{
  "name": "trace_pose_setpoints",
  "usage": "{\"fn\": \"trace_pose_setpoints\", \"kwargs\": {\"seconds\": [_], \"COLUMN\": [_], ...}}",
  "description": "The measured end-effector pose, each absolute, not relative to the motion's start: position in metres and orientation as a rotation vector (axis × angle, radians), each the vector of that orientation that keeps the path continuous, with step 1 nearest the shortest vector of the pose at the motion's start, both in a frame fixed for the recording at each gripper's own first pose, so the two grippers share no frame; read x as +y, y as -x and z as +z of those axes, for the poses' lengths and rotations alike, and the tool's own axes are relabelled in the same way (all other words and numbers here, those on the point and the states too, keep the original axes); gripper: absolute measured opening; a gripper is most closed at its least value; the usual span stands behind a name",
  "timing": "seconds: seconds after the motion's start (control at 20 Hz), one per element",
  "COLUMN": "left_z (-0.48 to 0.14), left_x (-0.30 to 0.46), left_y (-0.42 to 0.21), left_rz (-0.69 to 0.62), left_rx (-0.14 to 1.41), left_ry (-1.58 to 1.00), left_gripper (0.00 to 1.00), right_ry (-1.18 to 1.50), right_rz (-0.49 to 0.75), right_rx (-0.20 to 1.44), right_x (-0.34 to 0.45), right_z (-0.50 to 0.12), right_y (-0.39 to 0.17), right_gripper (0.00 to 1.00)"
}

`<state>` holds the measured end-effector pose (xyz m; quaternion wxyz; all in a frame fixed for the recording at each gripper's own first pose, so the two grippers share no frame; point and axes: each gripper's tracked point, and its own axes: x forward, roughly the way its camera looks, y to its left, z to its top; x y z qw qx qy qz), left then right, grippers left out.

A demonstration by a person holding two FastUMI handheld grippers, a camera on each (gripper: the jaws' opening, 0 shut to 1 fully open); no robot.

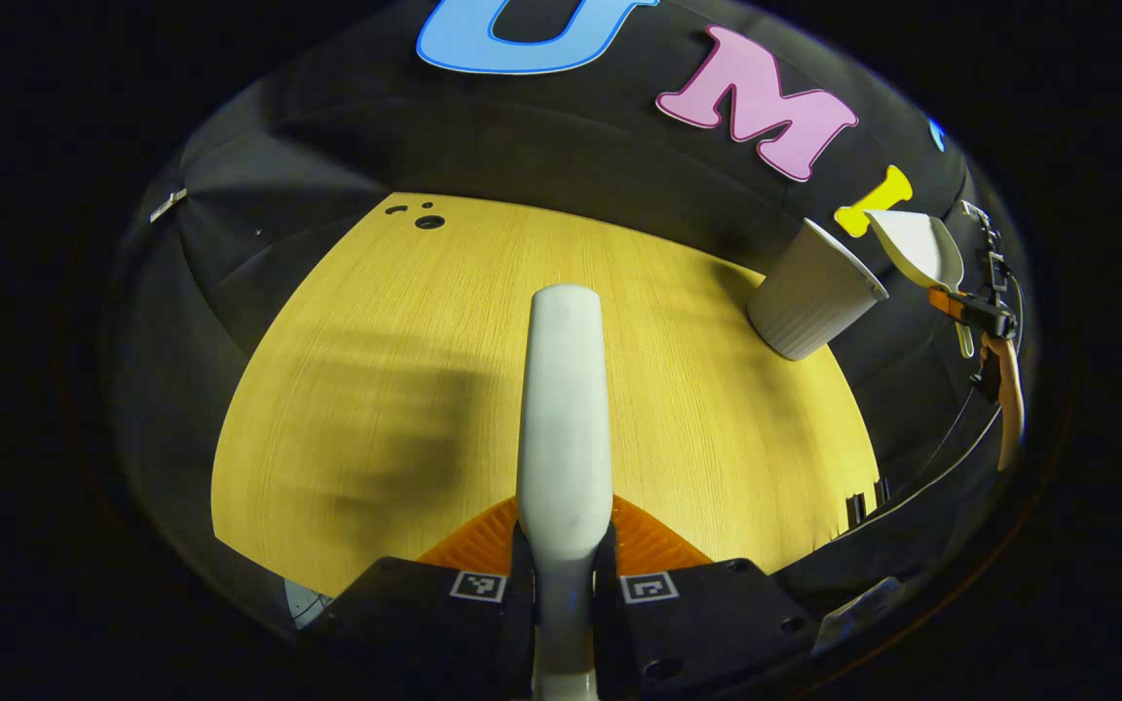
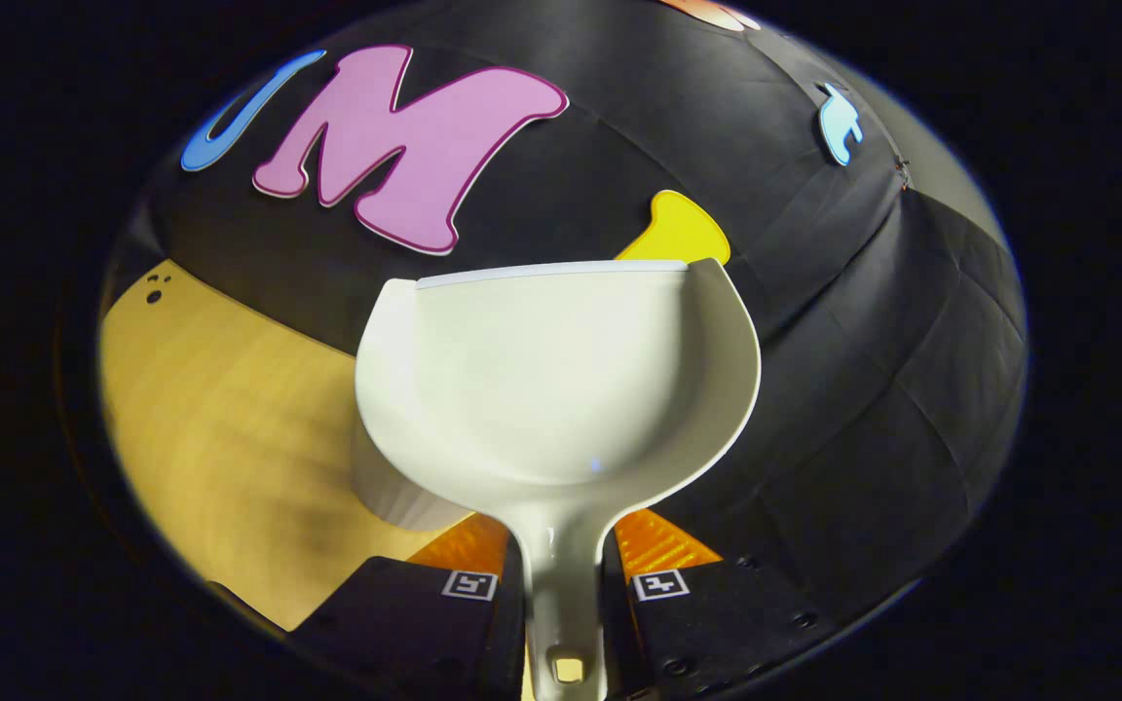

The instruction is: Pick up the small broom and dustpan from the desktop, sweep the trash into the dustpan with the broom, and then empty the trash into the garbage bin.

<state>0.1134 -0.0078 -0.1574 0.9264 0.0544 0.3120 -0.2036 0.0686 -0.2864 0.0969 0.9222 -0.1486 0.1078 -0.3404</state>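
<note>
My left gripper [image 1: 561, 574] is clenched on the broom [image 1: 566, 409]; both jaws press the sides of its pale, rounded handle, which runs forward above the bench [image 1: 376, 409]; the bristle end is not visible, so I cannot report its condition. My right gripper [image 2: 561, 584] is clenched on the dustpan [image 2: 551, 380]; the jaws pinch the narrow neck just below the scoop, with the hanging hole of the handle showing between them; the pan is held up, its mouth facing away and its hollow empty as far as I can see. In the left gripper view the same dustpan [image 1: 921, 248] is raised just beside the rim of the garbage bin [image 1: 814, 297], a pale ribbed cup standing at the far right corner of the bench, tilted only by the lens. No trash is visible on the wood.

Assessment: both tools appear to be light, stiff moulded plastic with a smooth, somewhat slippery finish; the neck grip on the pan suits tipping but could let it rotate; the broom is best held mid-handle, as now. The emptying step looks complete or nearly so.
</note>
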Motion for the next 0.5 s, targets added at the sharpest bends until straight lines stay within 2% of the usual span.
{"fn": "trace_pose_setpoints", "kwargs": {"seconds": [0.05, 0.2, 0.25, 0.35, 0.45, 0.5], "left_z": [-0.160, -0.173, -0.177, -0.184, -0.188, -0.190], "left_x": [-0.004, 0.001, -0.001, -0.001, -0.002, -0.002], "left_y": [-0.111, -0.105, -0.103, -0.105, -0.111, -0.116], "left_rz": [-0.416, -0.408, -0.413, -0.414, -0.407, -0.401], "left_rx": [0.636, 0.646, 0.653, 0.654, 0.640, 0.629], "left_ry": [-0.131, -0.166, -0.162, -0.163, -0.188, -0.200], "left_gripper": [0.28, 0.27, 0.30, 0.27, 0.28, 0.28], "right_ry": [0.281, 0.197, 0.175, 0.147, 0.147, 0.153], "right_rz": [-0.669, -0.559, -0.523, -0.455, -0.385, -0.359], "right_rx": [0.204, 0.141, 0.133, 0.130, 0.145, 0.161], "right_x": [-0.271, -0.217, -0.197, -0.158, -0.125, -0.111], "right_z": [0.096, 0.095, 0.093, 0.083, 0.062, 0.051], "right_y": [-0.063, -0.056, -0.053, -0.053, -0.056, -0.058], "right_gripper": [0.39, 0.36, 0.36, 0.36, 0.39, 0.35]}}
